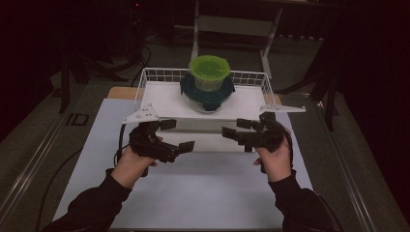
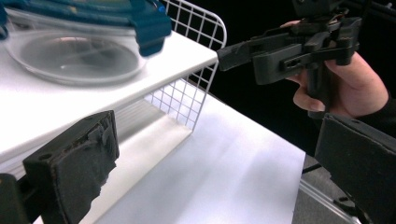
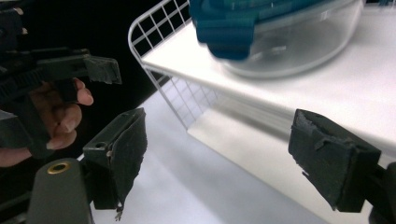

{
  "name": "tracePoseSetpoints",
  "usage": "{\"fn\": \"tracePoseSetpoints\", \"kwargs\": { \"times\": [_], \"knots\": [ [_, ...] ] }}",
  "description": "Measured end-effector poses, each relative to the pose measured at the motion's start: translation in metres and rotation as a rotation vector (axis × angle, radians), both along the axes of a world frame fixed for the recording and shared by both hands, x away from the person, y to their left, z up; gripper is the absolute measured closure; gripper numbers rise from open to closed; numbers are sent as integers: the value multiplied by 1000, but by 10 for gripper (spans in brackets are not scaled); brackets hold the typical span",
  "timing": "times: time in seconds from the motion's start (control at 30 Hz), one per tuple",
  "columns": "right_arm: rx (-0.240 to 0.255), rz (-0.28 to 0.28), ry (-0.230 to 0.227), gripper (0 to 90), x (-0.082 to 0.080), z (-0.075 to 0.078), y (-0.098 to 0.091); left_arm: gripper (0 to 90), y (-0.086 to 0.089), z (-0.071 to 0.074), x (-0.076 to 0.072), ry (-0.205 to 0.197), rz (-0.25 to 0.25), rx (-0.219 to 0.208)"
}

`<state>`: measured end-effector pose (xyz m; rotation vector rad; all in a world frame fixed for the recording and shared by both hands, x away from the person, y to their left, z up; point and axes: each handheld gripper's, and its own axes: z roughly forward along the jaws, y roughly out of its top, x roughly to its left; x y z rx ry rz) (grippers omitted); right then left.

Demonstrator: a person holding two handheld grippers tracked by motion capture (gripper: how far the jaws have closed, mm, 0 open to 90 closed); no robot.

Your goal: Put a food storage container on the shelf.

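Both claws, left claw [image 1: 176, 136] and right claw [image 1: 235, 128], hang spread and empty just near of the white shelf [image 1: 164, 99], with the stacked containers [image 1: 208, 84] centered farther back, equally reachable.

You are working over a plain white worktop [image 1: 193, 193] edged in pale wood. Your sleeves [image 1: 92, 205] are showing black, and both the left tool [image 1: 170, 136] and the right tool [image 1: 232, 130] are showing matte black with worn dark pads. The wire basket [image 1: 150, 77] is showing a white grid pattern around a white shelf board [image 1: 164, 99]. The clear glass container [image 1: 208, 104] is wearing a dark teal lid [image 1: 191, 92], and the smaller tub is wearing a bright lime-green lid [image 1: 209, 66].
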<state>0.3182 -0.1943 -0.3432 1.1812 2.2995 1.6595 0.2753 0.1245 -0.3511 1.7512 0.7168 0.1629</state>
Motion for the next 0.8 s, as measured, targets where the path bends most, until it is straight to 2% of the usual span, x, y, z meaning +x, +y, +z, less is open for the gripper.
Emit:
{"fn": "tracePoseSetpoints", "kwargs": {
  "times": [0.2,0.27,0.3,0.37,0.43,0.6,0.67,0.73,0.8],
  "knots": [
    [-4,20,13,188,-9,-28,-1,0,-4,-17,-14,-11,-27,38],
    [-6,20,17,188,-11,-32,-1,0,-4,-17,-14,-11,-27,38],
    [-7,24,11,188,-14,-41,-1,0,-7,-28,-20,-9,-43,48],
    [-13,23,14,188,-17,-49,-2,0,-8,-37,-24,-4,-56,64],
    [-15,23,17,188,-19,-52,-2,0,-9,-41,-25,1,-64,66],
    [-36,31,13,187,-29,-69,-5,0,-12,-63,-35,18,-84,77],
    [-42,23,8,187,-34,-74,-7,0,-12,-71,-39,13,-85,82],
    [-32,24,13,187,-37,-80,-9,0,-13,-80,-43,24,-91,110],
    [-33,24,24,187,-40,-86,-11,0,-13,-88,-45,38,-97,114]
  ]
}}
